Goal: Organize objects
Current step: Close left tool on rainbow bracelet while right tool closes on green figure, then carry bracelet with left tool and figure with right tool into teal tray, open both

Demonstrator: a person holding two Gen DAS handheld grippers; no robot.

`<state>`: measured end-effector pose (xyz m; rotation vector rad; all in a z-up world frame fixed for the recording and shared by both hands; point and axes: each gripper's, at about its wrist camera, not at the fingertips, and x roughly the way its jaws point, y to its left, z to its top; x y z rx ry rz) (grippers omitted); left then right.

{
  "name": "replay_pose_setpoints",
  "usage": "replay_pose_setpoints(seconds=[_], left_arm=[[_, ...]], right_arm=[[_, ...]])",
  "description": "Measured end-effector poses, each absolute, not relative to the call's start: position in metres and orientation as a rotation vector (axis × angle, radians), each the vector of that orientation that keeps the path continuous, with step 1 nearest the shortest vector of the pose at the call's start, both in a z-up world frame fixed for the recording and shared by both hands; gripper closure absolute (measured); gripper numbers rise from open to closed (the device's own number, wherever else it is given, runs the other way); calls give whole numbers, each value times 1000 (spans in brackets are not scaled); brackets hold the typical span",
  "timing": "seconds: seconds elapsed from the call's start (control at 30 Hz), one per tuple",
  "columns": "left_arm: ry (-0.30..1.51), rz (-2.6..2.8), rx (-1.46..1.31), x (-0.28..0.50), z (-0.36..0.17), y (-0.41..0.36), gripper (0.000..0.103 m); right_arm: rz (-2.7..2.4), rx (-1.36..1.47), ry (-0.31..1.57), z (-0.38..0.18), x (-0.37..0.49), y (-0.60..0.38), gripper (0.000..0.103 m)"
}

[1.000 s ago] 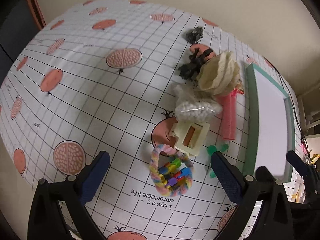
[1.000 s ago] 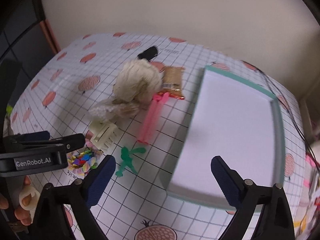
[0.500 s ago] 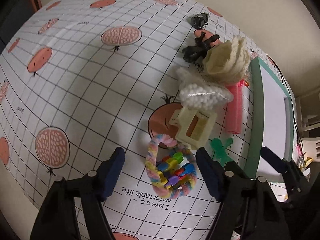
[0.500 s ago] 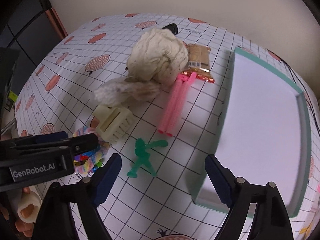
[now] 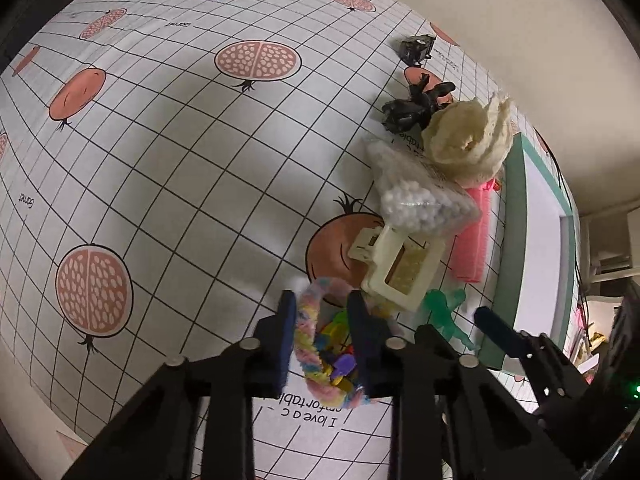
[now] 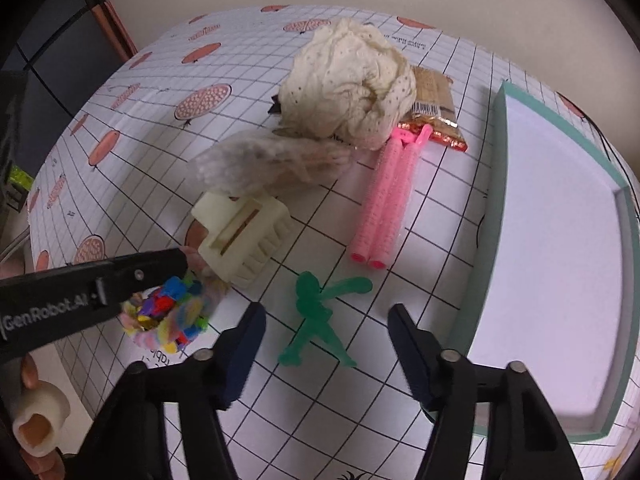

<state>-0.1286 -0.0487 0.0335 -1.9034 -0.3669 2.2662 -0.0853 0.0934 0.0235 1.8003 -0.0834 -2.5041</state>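
Left tongs [image 5: 322,338] seemingly clamping rainbow ring [image 5: 316,344]

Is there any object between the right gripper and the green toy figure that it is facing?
Nothing visible does. The right gripper is open, and the green toy figure lies flat on the tablecloth just ahead of its fingertips. The cream hair claw and pink rollers lie farther off, apart from it.

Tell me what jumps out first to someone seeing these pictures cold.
The left tool is closed around a rainbow fuzzy ring full of bright plastic bits, at the near edge of the pomegranate-print cloth. Just right of it, the open right tool hangs over a green toy figure. Behind lie a cream hair clip, pink rollers and a crumpled cream cloth, with an empty teal-rimmed tray at right.
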Motion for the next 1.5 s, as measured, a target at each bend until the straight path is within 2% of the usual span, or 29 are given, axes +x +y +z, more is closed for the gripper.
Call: replay_pose_setpoints(seconds=[0.13, 0.2, 0.3, 0.57, 1.2, 1.5], left_arm=[[-369, 2265, -1898, -127, 37, -49, 93], [-368, 2265, -1897, -126, 39, -49, 94], [-369, 2267, -1898, -130, 35, -51, 95], [-405, 2286, -1855, -123, 37, -61, 96], [-572, 2355, -1587, -103, 85, -65, 96], [-519, 2359, -1494, -102, 97, -25, 96]], right_arm=[[-2498, 1823, -86, 19, -87, 97, 57], [-2498, 1820, -92, 19, -86, 98, 65], [-2493, 1820, -118, 20, -85, 101, 71], [-2500, 1807, -116, 25, -83, 103, 72], [-2589, 1654, -263, 66, -66, 130, 72], [-2671, 1605, -340, 79, -57, 160, 72]])
